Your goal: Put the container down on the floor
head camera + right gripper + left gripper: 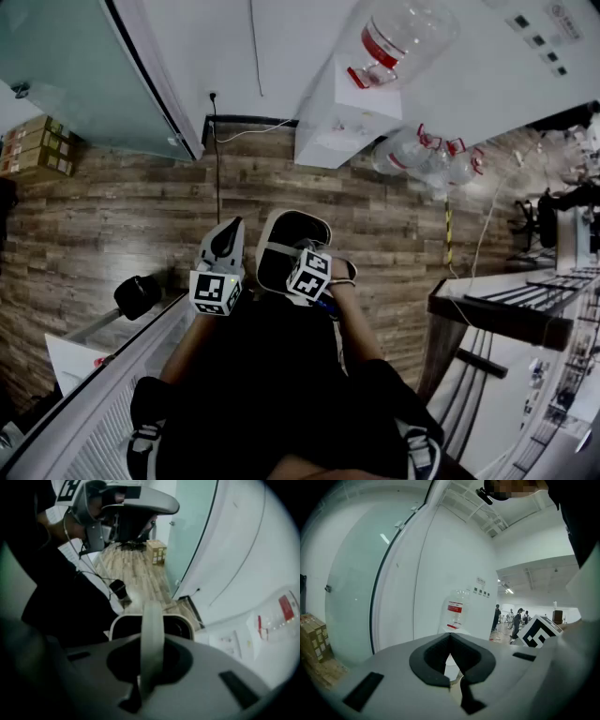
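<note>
In the head view a white container with a dark inside hangs above the wooden floor, in front of the person's body. My right gripper is shut on its pale handle; the right gripper view looks down that handle to the container's open rim. My left gripper is held just to the left of the container, apart from it. In the left gripper view its jaws stand together with nothing between them.
A white water dispenser carrying a bottle stands against the wall ahead, with spare bottles on the floor beside it. Cardboard boxes sit far left. A dark table is at the right, a white rail at the lower left.
</note>
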Available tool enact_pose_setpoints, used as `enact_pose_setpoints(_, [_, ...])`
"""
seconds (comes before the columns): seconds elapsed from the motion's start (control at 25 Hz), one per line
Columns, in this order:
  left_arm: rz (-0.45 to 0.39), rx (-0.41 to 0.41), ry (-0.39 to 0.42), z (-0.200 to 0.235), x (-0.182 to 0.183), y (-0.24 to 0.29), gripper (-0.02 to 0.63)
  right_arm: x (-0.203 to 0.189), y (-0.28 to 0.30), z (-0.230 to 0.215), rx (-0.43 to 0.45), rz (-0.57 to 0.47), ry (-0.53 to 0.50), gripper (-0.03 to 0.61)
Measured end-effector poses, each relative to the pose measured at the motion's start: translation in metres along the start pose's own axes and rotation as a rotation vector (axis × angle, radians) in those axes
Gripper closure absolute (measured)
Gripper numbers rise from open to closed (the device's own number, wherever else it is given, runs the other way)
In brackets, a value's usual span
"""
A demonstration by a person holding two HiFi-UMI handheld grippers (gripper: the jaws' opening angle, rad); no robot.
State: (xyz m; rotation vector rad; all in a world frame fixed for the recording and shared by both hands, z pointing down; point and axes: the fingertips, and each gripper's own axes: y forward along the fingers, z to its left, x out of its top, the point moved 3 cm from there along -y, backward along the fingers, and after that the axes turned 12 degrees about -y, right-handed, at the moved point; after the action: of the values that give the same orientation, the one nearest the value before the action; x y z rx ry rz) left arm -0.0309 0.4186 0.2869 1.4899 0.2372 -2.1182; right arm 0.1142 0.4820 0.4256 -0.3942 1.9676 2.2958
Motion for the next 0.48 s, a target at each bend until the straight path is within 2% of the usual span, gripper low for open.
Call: enact_pose_setpoints(0.48, [0.005, -0.014, -0.011, -0.0003, -0.0024, -0.0042, 0.588, 0.0010, -0.0006, 0.0028, -0.006, 0.000, 0.012, 0.546])
